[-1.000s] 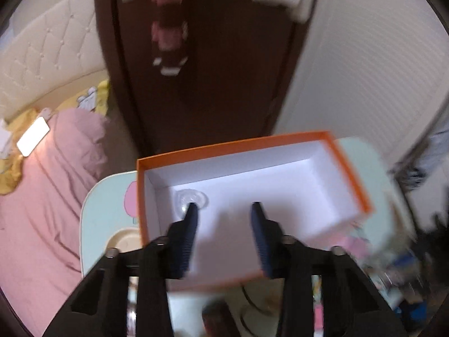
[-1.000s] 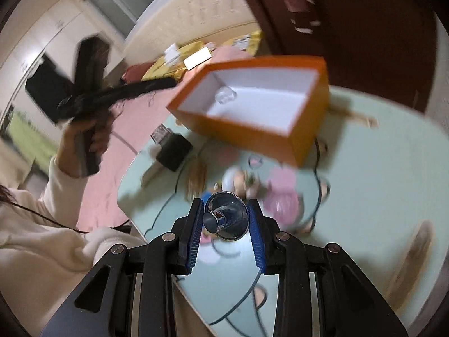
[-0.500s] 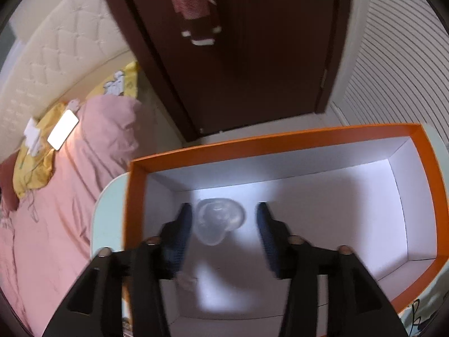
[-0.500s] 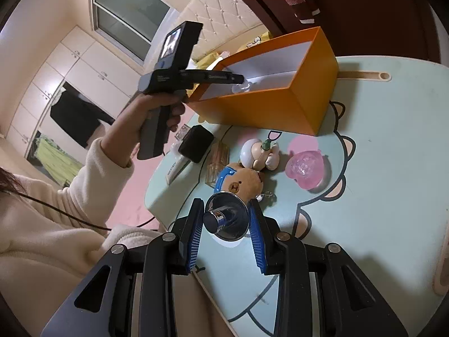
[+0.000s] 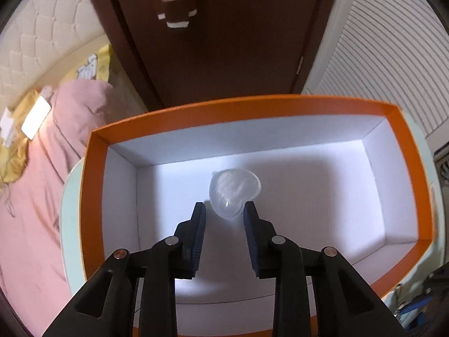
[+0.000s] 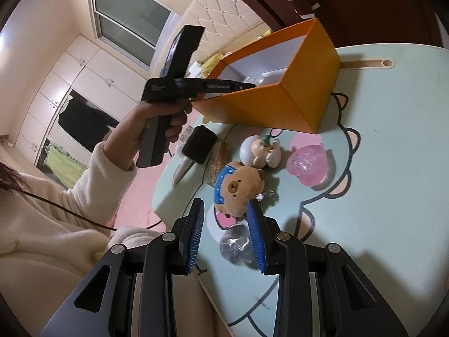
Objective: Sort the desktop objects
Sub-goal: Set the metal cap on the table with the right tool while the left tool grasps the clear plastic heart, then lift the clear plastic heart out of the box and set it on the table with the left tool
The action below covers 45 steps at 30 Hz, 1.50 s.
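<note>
An orange box (image 5: 95,151) with a white inside stands on the pale green table; it also shows in the right wrist view (image 6: 280,106). A clear heart-shaped plastic piece (image 5: 234,189) lies on the box floor. My left gripper (image 5: 224,206) is open inside the box, its tips just short of the clear heart, which touches the right fingertip. My right gripper (image 6: 226,205) is open above the table's near edge, with a clear shiny piece (image 6: 237,248) lying between its fingers on the table and a brown bear plush (image 6: 238,188) just beyond the tips.
On the table (image 6: 378,196) lie a pink heart piece (image 6: 310,165), a small doll figure (image 6: 258,151), a black block (image 6: 199,144) and a small glass bottle (image 6: 217,164). A pink bed (image 5: 36,196) is left of the table, a dark door (image 5: 224,42) behind.
My left gripper moved deeper into the box and let the clear heart lie ahead of its tips. My right gripper opened; the shiny piece it held now lies on the table.
</note>
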Motion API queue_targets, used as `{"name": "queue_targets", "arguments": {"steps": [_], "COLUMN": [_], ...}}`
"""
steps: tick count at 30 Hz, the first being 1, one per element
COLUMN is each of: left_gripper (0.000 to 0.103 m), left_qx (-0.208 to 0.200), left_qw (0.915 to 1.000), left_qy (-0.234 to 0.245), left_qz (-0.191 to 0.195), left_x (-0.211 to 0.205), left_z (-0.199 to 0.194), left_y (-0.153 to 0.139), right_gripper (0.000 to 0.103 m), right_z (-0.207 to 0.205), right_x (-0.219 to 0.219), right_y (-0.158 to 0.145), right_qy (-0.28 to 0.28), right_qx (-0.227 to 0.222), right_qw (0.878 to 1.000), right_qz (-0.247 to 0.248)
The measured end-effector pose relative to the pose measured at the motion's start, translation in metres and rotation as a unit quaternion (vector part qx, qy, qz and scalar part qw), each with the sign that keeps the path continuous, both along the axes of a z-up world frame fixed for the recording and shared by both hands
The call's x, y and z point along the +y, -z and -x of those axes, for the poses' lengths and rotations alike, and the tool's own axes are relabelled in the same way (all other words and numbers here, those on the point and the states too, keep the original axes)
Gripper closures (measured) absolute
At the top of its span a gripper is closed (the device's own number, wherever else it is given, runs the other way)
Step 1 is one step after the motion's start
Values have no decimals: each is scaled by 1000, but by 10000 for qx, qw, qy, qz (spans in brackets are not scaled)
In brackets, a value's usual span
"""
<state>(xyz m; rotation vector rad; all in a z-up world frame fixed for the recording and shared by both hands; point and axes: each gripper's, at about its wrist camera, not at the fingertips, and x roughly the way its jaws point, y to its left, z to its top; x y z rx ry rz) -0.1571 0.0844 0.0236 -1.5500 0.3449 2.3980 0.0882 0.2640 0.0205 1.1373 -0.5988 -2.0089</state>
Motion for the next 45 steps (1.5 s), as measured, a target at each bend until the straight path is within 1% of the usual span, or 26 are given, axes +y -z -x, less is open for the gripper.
{"name": "queue_targets", "arguments": {"steps": [1,2,4,5,8,10,12,13,14,16,19,22,25,27,29,30,32,33,35,38,40,42,45], "left_gripper": [67,59,53,53,53,53,59,67,67,67,67,67,67,67,67,67,67,67,67,67,67,67,67], "left_qx": [5,17,50,3,-159,-204,-238,-265,-278,-182,-168,44,295,436,511,541,525,506,372,173,113,131,330], "left_qw": [10000,10000,9999,10000,9998,9996,9995,9993,9991,9991,9994,9995,9973,9945,9921,9909,9903,9900,9895,9885,9872,9868,9889], "left_qy": [-15,-20,31,44,87,121,196,252,305,372,305,183,103,107,152,187,279,322,346,340,355,392,418], "left_qz": [-12,-12,85,67,74,126,85,32,-5,61,-58,-265,-659,-944,-1136,-1221,-1252,-1274,-1351,-1461,-1550,-1564,-1390], "left_x": [0,-1,2,5,12,19,19,20,20,23,18,8,-9,-22,-35,-41,-47,-50,-53,-55,-53,-52,-48], "left_z": [1,2,7,11,21,19,21,20,19,15,11,7,-7,-22,-40,-52,-77,-91,-116,-154,-179,-194,-205], "left_y": [0,0,0,1,5,5,6,6,5,4,1,-12,-42,-66,-79,-85,-86,-86,-74,-49,-35,-20,-3], "right_gripper": [69,69,69,69,69,69,69,69,69,69,69,69,69,69,69,69,69,69,69,69,69,69,68], "right_z": [0,0,0,1,2,2,1,1,0,0,1,1,2,3,3,3,3,3,1,-3,-8,-14,-23], "right_x": [1,1,1,1,2,5,8,9,10,12,13,12,12,14,16,17,20,22,26,31,33,35,31], "right_y": [1,2,4,5,10,11,10,10,9,10,12,10,6,3,1,0,-2,-3,-6,-10,-13,-16,-21], "right_qy": [-6,-15,-41,-30,46,100,141,153,164,181,204,191,223,267,364,421,574,666,876,1187,1431,1663,1807], "right_qx": [-10,-20,-38,-57,-104,-104,-90,-83,-80,-96,-135,-124,-108,-90,-69,-61,-45,-37,-21,26,105,182,258], "right_qw": [10000,10000,10000,10000,9999,9999,9999,9998,9998,9998,9997,9997,9997,9996,9993,9991,9983,9977,9962,9929,9896,9858,9832], "right_qz": [7,14,6,-19,-82,-36,15,19,25,53,75,53,15,-21,-53,-70,-82,-75,-11,61,88,104,19]}}
